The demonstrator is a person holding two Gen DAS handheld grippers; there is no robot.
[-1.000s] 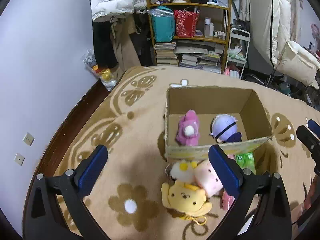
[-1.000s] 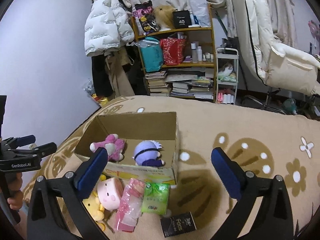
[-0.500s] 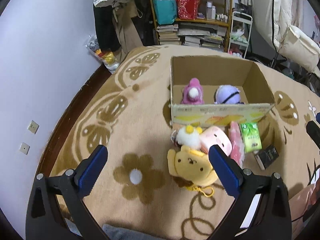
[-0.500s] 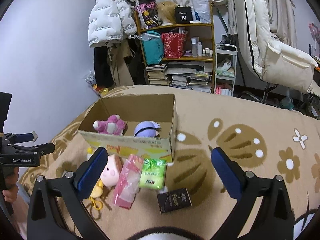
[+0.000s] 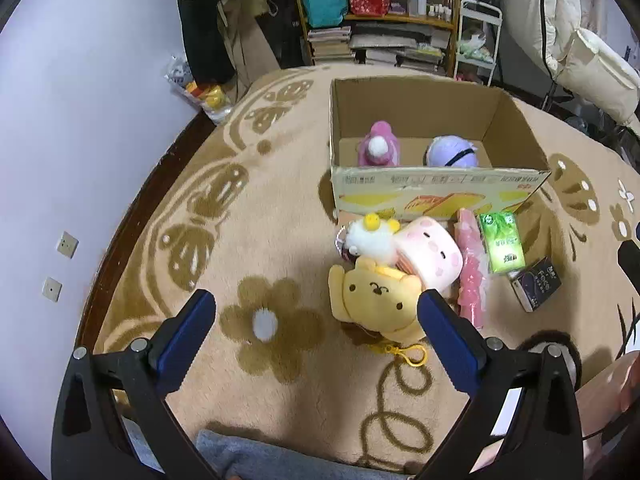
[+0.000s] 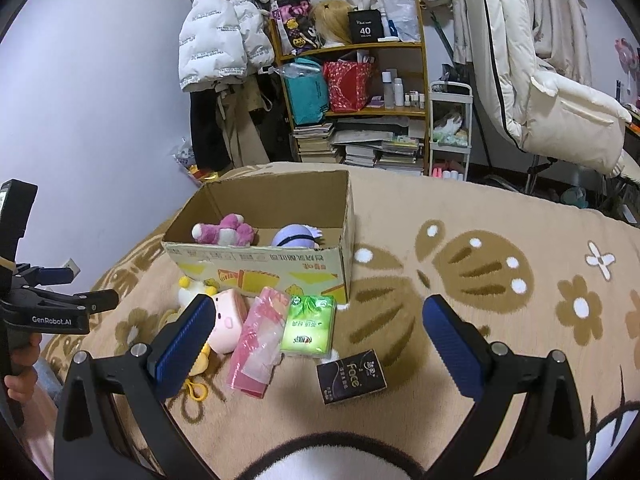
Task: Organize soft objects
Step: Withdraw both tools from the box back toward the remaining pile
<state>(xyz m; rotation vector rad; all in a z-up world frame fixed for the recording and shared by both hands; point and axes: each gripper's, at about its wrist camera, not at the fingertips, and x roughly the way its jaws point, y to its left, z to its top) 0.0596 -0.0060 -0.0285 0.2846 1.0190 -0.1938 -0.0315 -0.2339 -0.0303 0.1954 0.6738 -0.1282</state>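
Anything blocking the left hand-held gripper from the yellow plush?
Nothing visible. The left hand-held gripper is open with the yellow plush just ahead by its right finger; only bare carpet lies between.

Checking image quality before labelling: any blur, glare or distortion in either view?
Left wrist: strong fisheye bending, dark corners, soft blur on the plushies, box legible. Right wrist: same curvature, sharper; tissue pack print readable, no glare.

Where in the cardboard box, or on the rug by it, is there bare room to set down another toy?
Inside the open cardboard box, the floor right of the purple round plush is bare. The rug left of the yellow dog plush, around the brown flower print, is free. The strip along the box front is crowded.
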